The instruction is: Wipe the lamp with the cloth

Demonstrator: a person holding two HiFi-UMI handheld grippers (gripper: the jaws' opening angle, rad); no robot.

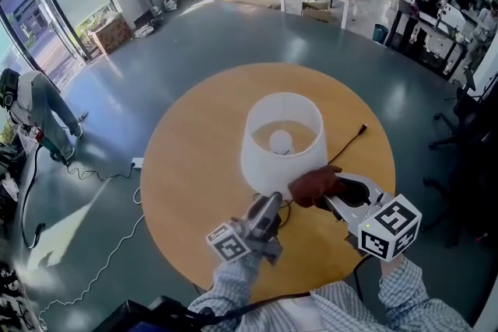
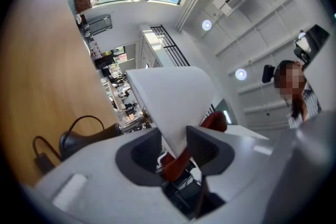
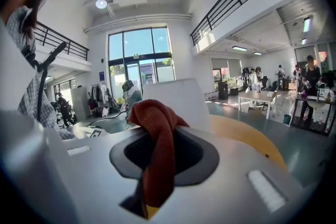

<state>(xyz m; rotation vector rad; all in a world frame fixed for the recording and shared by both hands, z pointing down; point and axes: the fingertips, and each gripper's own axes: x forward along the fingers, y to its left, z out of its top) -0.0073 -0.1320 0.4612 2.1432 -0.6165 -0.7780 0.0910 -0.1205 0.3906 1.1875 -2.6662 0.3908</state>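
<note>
Round wooden table (image 1: 194, 167) fills the middle of the head view, and a grey floor lies all around it. The lamp (image 1: 282, 132) stands near the table's centre. Its white shade is seen from above with the bulb showing inside, and its black cord (image 1: 354, 138) runs off toward the right edge of the table. The left gripper (image 1: 270, 202) comes in from the lower middle of the frame to the shade's bottom edge. In the left gripper view, the left gripper (image 2: 173, 136) has the lower rim of the lamp (image 2: 173, 97) between its jaws, and they look clamped on it, which I take to be steadying it. The right gripper (image 1: 342, 194) sits at lower right of the head view. In the right gripper view, the right gripper (image 3: 165, 136) has its jaws pinched on the cloth (image 3: 152, 118), a rust-red bunch that stands up past the tips with a tail hanging down. The white lamp (image 3: 176, 94) is just beyond it. In the head view the cloth (image 1: 315, 184) lies against the lower right of the shade's outer wall, or just beside it; I can't be sure of contact. My read is that both holds are set and the wiping is at the shade's near side, low down. There is no dust or streak to show which parts are already done. The far side, the upper rim and whatever stands under the shade probably remain.
</note>
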